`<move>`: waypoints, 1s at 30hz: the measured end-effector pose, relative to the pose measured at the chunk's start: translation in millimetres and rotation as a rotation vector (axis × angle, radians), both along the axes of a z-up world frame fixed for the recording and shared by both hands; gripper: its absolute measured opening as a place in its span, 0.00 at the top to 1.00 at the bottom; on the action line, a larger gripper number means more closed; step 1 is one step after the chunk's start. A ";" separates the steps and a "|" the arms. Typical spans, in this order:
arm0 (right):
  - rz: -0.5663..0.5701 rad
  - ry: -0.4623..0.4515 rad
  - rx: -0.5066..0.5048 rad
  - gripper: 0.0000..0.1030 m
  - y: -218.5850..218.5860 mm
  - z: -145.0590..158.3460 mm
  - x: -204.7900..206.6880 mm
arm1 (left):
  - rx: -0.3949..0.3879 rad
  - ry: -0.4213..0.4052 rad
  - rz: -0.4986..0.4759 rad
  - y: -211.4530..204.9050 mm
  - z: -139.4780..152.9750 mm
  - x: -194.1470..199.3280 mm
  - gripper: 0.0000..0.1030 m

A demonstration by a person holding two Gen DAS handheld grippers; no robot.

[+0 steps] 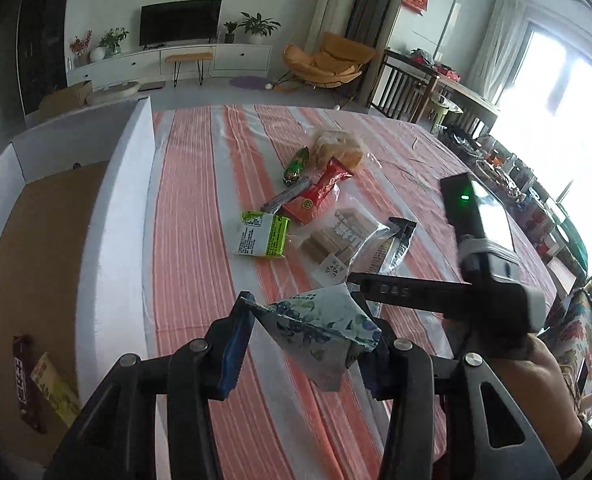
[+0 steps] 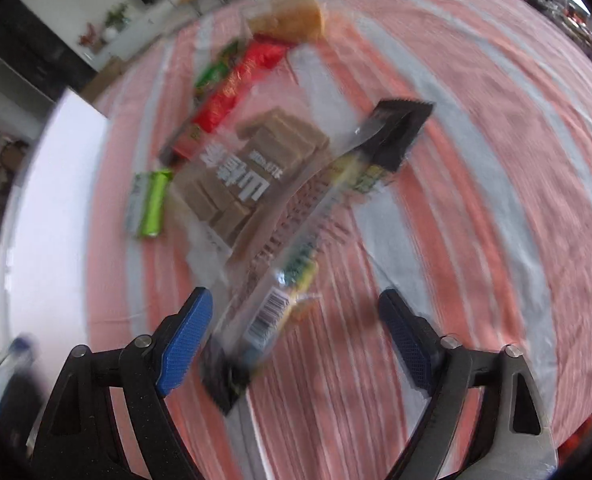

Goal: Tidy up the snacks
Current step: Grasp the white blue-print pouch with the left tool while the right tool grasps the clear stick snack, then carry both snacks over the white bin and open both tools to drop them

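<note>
Pinching a crinkled floral-printed blue-and-white sachet (image 1: 328, 326), the left gripper (image 1: 308, 340) is clamped; the right gripper (image 2: 296, 336) is spread above a long, glossy black-ended wrapper (image 2: 328, 216)

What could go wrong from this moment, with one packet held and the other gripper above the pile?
1. The left gripper pinches the floral packet only at its edges, so it might slip out.
2. The right gripper is open over the long black-ended bar, which overlaps the clear wafer bag; closing may catch both.
</note>
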State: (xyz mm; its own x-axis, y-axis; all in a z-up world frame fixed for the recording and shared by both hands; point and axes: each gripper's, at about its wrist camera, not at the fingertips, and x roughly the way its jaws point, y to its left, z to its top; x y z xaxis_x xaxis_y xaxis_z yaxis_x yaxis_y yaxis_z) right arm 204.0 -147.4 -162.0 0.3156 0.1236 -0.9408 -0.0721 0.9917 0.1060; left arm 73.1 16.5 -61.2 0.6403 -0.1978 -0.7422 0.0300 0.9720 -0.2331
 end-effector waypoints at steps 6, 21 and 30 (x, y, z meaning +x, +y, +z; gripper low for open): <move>0.040 -0.040 -0.148 0.66 21.3 0.2 -27.3 | -0.014 -0.012 0.011 20.8 8.3 -19.8 0.55; -0.237 -0.081 0.751 0.81 -118.0 10.7 -101.0 | -0.099 -0.024 -0.034 15.0 20.8 -36.8 0.55; -0.167 -0.206 0.882 0.81 -123.8 51.6 -130.2 | -0.107 -0.101 0.045 54.1 53.2 -55.4 0.55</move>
